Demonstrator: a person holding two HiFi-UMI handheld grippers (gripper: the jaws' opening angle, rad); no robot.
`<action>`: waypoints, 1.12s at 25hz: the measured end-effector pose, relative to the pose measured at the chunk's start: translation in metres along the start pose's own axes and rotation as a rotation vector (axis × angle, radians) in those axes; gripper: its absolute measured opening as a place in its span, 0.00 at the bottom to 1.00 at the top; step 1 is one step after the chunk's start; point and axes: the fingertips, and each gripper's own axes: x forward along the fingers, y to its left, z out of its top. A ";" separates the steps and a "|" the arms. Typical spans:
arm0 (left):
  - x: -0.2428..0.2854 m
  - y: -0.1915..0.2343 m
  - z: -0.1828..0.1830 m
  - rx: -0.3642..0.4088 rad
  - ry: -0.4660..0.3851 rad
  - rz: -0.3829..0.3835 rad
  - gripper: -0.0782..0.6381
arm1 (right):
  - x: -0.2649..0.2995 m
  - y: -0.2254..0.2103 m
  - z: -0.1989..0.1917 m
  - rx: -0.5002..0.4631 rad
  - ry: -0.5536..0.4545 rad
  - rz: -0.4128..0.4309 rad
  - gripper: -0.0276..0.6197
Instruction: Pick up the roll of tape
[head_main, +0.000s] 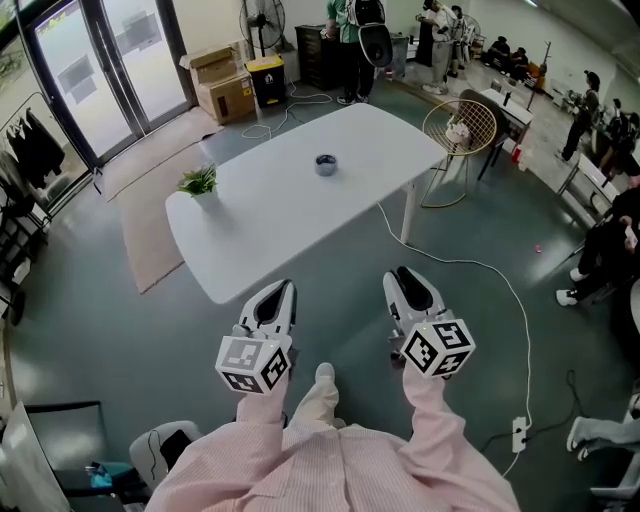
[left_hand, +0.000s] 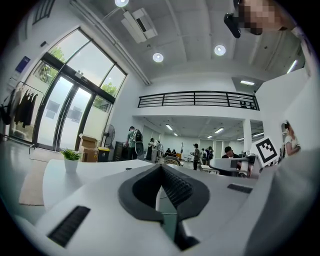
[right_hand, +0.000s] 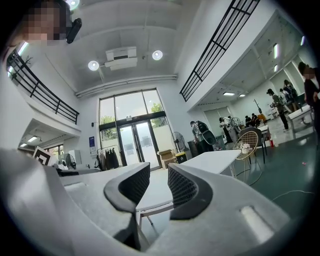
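left claw (head_main: 284, 287) hangs out front of the pink sleeves (head_main: 300, 465), jaws pressed together, nothing in them. right claw (head_main: 399, 273) sits just beside it at 3 o'clock, jaws apart, empty, only the white bench (head_main: 290, 225) showing through the gap. both stop short of the bench edge. the roll of tape (head_main: 326, 165) lies on the bench top at 12 o'clock from the claws, well apart from both. a potted plant (head_main: 200, 184) stands at 9 o'clock of the roll, near the bench's end.
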 end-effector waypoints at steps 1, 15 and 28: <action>0.008 0.003 0.000 -0.002 0.002 -0.001 0.11 | 0.006 -0.005 0.000 0.003 0.003 -0.001 0.19; 0.110 0.078 0.007 -0.022 0.038 0.004 0.11 | 0.128 -0.053 0.004 0.049 0.030 -0.012 0.26; 0.194 0.136 0.010 -0.057 0.053 -0.032 0.11 | 0.224 -0.089 0.001 0.069 0.078 -0.045 0.27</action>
